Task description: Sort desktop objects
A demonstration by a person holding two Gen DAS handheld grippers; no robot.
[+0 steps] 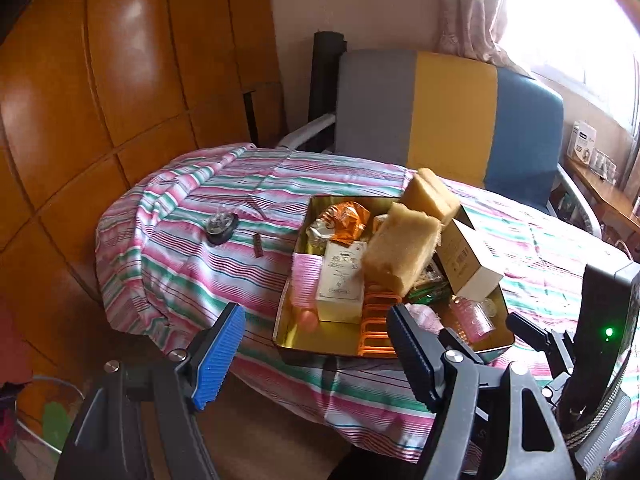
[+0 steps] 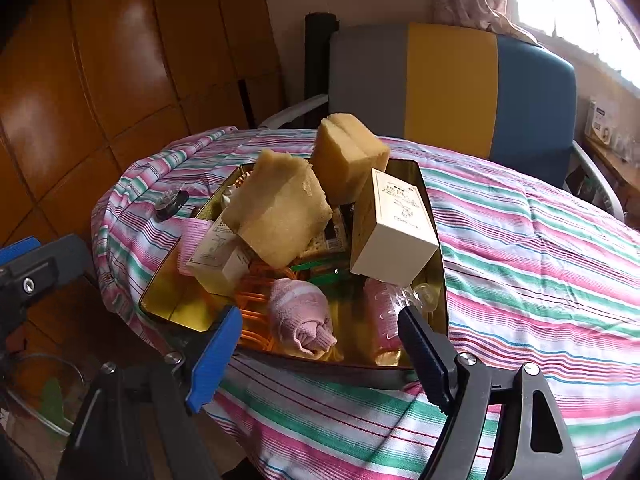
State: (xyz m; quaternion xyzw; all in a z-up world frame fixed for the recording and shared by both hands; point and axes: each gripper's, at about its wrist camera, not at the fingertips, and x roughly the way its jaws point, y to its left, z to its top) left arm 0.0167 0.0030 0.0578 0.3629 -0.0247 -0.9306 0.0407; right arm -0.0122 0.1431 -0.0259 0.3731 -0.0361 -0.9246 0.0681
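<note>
Left tool point(image 1: 316, 356): held released, nothing gripped.
Right tool point(image 2: 320, 354): held released, nothing gripped.
Tin point(image 2: 434, 240): filled; set on desk point(image 2: 540, 280).

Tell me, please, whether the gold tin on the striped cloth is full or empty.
Full. The gold tin is heaped above its rim: two sponge blocks and a cream carton stick out over smaller items.

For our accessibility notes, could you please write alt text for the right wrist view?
A gold tin heaped with two sponges, boxes and a rolled pink cloth sits on a striped tablecloth, with the open right gripper hovering before it.
</note>
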